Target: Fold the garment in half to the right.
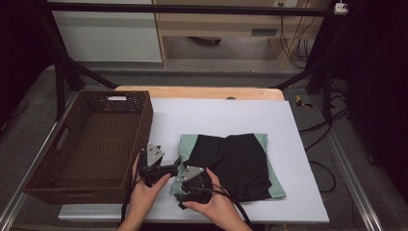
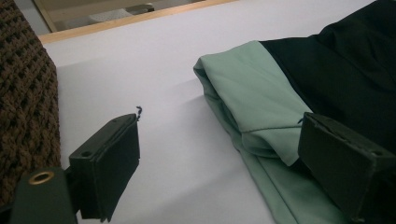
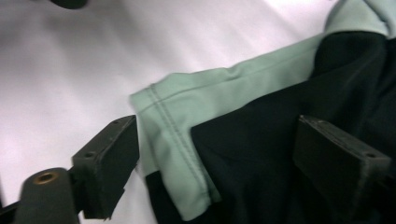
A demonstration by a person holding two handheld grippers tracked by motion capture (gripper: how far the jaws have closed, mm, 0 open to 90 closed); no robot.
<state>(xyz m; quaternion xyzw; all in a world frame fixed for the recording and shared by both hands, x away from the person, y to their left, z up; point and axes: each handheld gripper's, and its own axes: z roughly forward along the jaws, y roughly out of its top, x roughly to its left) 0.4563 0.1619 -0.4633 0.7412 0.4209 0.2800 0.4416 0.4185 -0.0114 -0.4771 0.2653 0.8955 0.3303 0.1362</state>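
A folded garment (image 1: 235, 163), black with mint-green borders, lies flat on the white table cover (image 1: 216, 115). Both grippers are at its near left corner, each held in a hand. My left gripper (image 1: 169, 166) is open at the garment's left edge. In the left gripper view (image 2: 219, 123) the green folded edge (image 2: 252, 93) lies between the jaws, and the right jaw is over the cloth. My right gripper (image 1: 188, 179) is open over the front left corner. In the right gripper view (image 3: 215, 123) the stitched green corner (image 3: 173, 121) and black cloth lie between the wide jaws, with no pad pressing.
A brown wicker basket (image 1: 144, 125) stands on the left of the table, close to the left gripper, and its woven wall (image 2: 23, 93) is beside the left jaw. Black frame posts (image 1: 60, 82) and floor cables (image 1: 322, 168) surround the table.
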